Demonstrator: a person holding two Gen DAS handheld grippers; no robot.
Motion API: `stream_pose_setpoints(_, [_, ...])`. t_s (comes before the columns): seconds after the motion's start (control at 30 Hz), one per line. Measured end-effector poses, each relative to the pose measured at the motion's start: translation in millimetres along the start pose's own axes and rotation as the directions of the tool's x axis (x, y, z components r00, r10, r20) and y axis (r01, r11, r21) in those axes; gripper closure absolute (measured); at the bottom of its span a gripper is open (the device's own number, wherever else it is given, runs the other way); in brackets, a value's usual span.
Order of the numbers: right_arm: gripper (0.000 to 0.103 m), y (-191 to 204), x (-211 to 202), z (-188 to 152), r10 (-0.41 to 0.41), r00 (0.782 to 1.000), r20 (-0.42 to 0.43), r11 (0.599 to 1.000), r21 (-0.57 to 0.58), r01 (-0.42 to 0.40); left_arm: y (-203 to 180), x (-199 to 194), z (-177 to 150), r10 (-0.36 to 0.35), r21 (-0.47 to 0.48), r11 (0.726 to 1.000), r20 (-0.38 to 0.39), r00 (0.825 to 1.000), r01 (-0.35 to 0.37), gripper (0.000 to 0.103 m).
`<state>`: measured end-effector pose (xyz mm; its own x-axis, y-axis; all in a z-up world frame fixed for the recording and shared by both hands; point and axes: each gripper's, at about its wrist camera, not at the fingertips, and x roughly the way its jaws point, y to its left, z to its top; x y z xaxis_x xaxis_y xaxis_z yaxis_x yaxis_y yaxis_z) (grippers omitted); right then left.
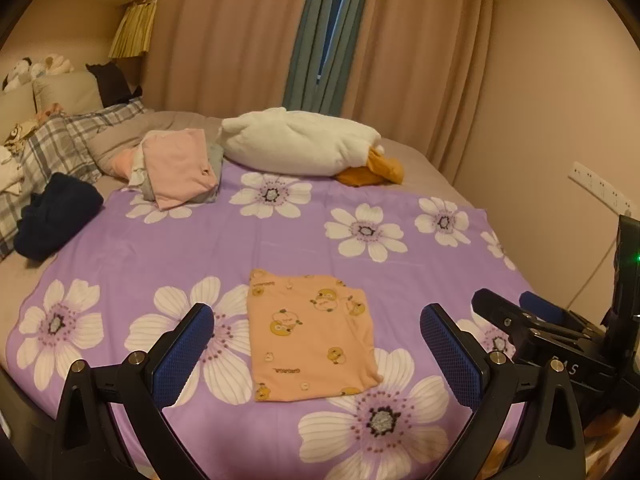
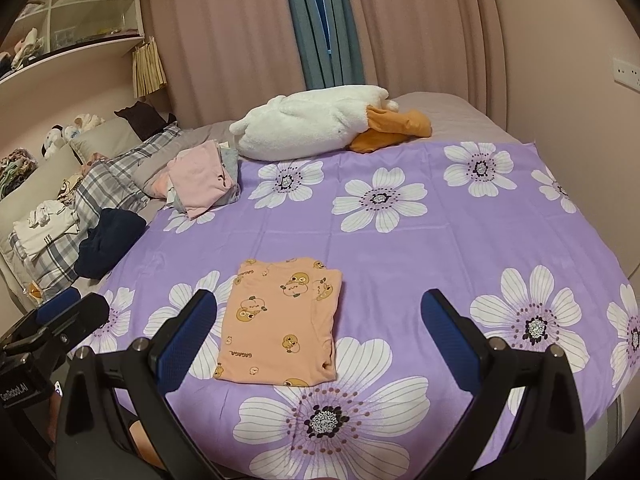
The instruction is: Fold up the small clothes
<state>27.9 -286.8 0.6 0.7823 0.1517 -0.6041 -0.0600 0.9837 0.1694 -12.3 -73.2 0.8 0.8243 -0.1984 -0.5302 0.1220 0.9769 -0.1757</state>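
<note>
A small orange garment with duck prints point(image 1: 310, 334) lies folded into a flat rectangle on the purple flowered sheet point(image 1: 280, 240); it also shows in the right wrist view point(image 2: 280, 326). My left gripper point(image 1: 316, 344) is open and empty, held above the near side of the garment. My right gripper point(image 2: 318, 338) is open and empty, with the garment between and beyond its fingers toward the left. The right gripper also shows at the right edge of the left wrist view point(image 1: 532, 312), and the left gripper at the left edge of the right wrist view point(image 2: 68, 312).
A pile of folded pink and grey clothes point(image 1: 180, 168) lies at the sheet's far left corner. A dark navy garment point(image 1: 56, 216) lies left of the sheet. A white plush duck point(image 1: 304, 144) lies at the back. Plaid bedding and pillows point(image 1: 60, 140) are at far left.
</note>
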Motion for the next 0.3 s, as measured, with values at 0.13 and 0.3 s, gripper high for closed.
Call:
stream_pose_setpoints(0.13, [0.0, -0.7, 1.2, 0.9, -0.001, 1.0, -0.002, 1.0, -0.001, 0.001, -1.2, 0.8, -0.6, 0.005, 0.002, 1.0, -0.002, 1.0, -0.005, 0.001])
stream_pose_setpoints(0.3, [0.0, -0.5, 2.6, 1.8, -0.01, 1.0, -0.005, 1.0, -0.004, 0.01, -1.7, 0.5, -1.5, 0.015, 0.006, 1.0, 0.001, 1.0, -0.015, 0.001])
